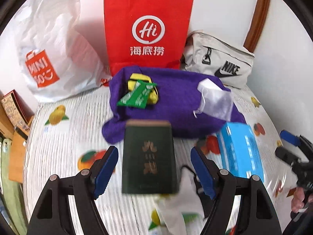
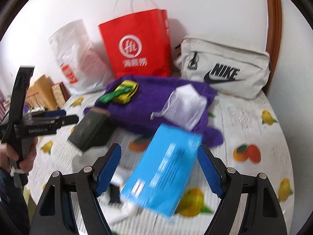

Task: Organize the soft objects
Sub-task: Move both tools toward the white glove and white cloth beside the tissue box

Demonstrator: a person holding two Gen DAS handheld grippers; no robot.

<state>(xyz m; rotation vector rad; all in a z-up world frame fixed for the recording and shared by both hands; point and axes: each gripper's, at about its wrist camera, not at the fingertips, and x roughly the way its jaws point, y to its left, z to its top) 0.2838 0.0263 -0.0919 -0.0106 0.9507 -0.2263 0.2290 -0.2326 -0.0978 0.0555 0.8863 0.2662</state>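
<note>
- Left tongs (image 1: 154, 168): one pair, low centre of the left wrist view, pointing up the frame; blue-padded fingers spread wide, holding nothing. One dark green box (image 1: 148, 157) lies between the fingers, gap on both sides.
- Same tongs from the right wrist view (image 2: 52, 117): left edge, pointing toward frame centre, gripped by one hand (image 2: 21, 154) at lower left; finger spacing cannot be told from this side.
- Right tongs (image 2: 159, 169): one pair, low centre of the right wrist view; fingers spread wide, holding nothing. One blue box (image 2: 162, 168) lies tilted between them; contact cannot be told through blur.
- Same tongs in the left wrist view (image 1: 293, 148): right edge, with part of a hand below.
- Purple cloth (image 1: 172, 101): one, soft, crumpled, frame centre, above both boxes on the fruit-print sheet (image 1: 64, 143).
- On the cloth: one yellow item (image 1: 140, 88) with green packets (image 1: 137, 96) over it, count unclear, left of centre; one sheer white pouch (image 1: 217, 101), right of centre.
- Red paper bag (image 1: 146, 31): one, upright, top centre, behind the cloth.
- White plastic bag (image 1: 52, 54): one, upper left, orange logo.
- Grey pouch bag (image 1: 221, 60): one, upper right, black lettering, beside the red bag.
- White fabric piece (image 1: 176, 205): one, bottom centre, blurred.
- Brown boxes (image 1: 13, 113): left edge, number unclear.
</note>
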